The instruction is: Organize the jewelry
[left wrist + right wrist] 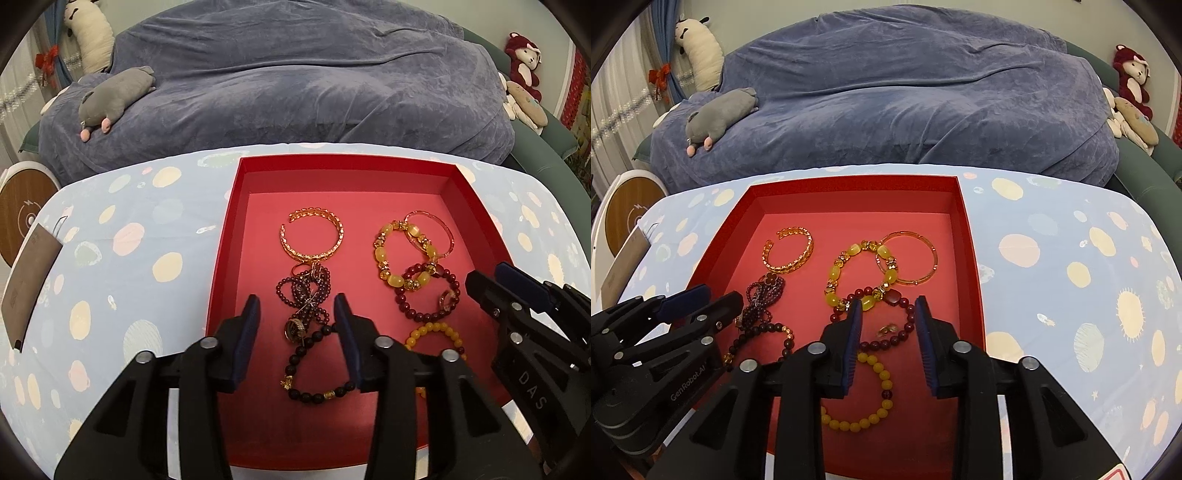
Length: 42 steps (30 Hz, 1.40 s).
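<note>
Both hand-held grippers fill the near edge of each view, and both stand with jaws apart, clamped on nothing. Below them is the table with its spotted cloth, and on it the red box, the landmark for everything else.

All the jewelry lies inside the red box. The left hand-held gripper hangs over the near left part of the box, above a tangle of purple beads that touches a black bead bracelet. The right hand-held gripper hangs over the near right part, above a dark red bracelet.

The main risk, in my judgement, is the overlapping. The dark red bracelet crosses a yellow stone bracelet, which itself lies over a thin orange bangle nearer the far wall of the box. A pull on one piece may drag the others and disturb the order.

The purple tangle may also come up with the black bracelet hooked to it. Smooth round beads may slip from flat pads. The two hand-held grippers are near each other over the box and could collide.
</note>
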Available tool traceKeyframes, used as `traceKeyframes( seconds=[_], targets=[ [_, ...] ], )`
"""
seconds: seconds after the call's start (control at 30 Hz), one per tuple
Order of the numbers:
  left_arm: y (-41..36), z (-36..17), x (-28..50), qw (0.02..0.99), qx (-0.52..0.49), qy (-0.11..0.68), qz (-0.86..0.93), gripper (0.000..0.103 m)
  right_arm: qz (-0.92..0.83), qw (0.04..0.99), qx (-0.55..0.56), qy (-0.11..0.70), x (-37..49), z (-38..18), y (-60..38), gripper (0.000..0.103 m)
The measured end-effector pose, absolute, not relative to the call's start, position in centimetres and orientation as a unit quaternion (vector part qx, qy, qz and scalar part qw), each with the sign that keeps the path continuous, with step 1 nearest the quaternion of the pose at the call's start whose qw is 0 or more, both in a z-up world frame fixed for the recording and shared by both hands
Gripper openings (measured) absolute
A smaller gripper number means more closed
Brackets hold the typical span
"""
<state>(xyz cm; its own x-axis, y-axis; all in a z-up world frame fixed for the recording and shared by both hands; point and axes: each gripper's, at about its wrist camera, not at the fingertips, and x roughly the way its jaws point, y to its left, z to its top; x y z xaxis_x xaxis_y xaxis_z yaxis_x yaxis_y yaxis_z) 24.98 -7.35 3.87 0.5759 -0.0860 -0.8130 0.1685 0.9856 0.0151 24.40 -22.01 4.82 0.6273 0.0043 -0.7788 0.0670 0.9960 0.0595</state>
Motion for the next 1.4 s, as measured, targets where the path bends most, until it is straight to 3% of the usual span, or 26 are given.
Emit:
traceKeyframes(
  seconds=[0.13, 0.7, 1.4],
  targets=[
    [-7.5, 4.7, 24.5, 0.888, 0.048, 0.45, -0.076, 0.044, -0.02, 0.905, 0.039, 0.424, 23.6, 5.6, -22.0, 0.048],
    [-7.1, 7.0, 19.5, 0.89, 0.04, 0.447, -0.085, 0.046, -0.021, 0.908, 0.048, 0.415, 18.2, 8.4, -21.3, 0.052],
    [-5.1, 6.9, 13.2, 0.887, 0.039, 0.454, -0.069, 0.051, -0.037, 0.9, 0.056, 0.431, 11.4, 8.0, -20.4, 0.055]
  ],
)
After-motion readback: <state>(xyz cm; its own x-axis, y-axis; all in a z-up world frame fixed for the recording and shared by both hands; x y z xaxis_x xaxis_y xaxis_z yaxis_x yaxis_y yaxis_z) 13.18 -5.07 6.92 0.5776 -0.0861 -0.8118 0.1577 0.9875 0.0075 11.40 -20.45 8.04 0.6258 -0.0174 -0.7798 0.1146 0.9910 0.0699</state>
